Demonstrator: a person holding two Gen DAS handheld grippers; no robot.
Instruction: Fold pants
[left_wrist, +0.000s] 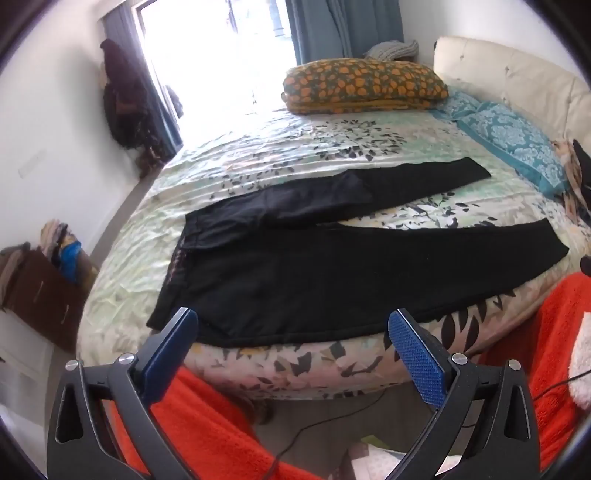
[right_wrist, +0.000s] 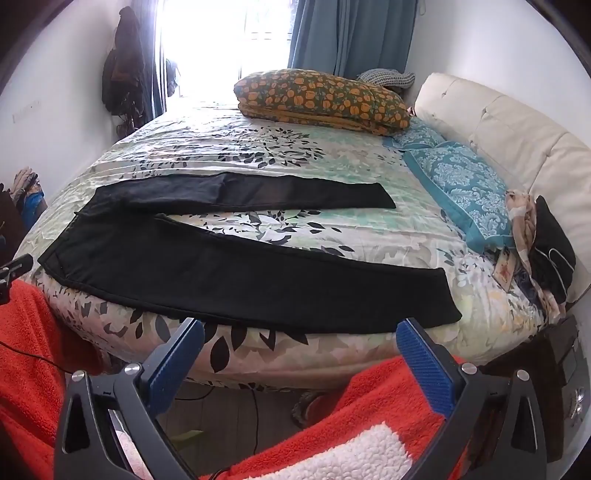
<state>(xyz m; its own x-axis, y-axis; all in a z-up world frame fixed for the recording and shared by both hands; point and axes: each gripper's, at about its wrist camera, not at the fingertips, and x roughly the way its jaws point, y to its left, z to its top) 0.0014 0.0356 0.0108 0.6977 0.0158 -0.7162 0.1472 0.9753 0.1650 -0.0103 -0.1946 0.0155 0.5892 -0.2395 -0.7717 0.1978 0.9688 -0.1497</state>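
The pants (left_wrist: 332, 273) lay flat on the bed (left_wrist: 258, 155), waist toward your left and the two legs spread in a V toward the headboard (right_wrist: 517, 125) side; the near leg ran along the bed's front edge, the far leg lay further in with leafy cover showing between them. Your left gripper (left_wrist: 293, 328) hung just off the near edge by the waist, its jaws standing wide apart and holding nothing; your right gripper (right_wrist: 301, 336) hung off the same edge near the cuff of the near leg, jaws equally wide and empty. Nothing was folded, so my judgement was that the step in hand was the first fold, one leg laid over the other. To do it well you needed to take the near leg at two points, left at the waist corner, right at the cuff; you needed to bite only the hem and not the bed cover beneath, since the cloth looked thin and limp; you needed to lift both ends level and carry them together, so the leg did not sag in the middle or twist. The far leg showed a wrinkle near the seat; smoothing it first would have given a flatter stack. The orange pillow (right_wrist: 321, 99) sat well clear.
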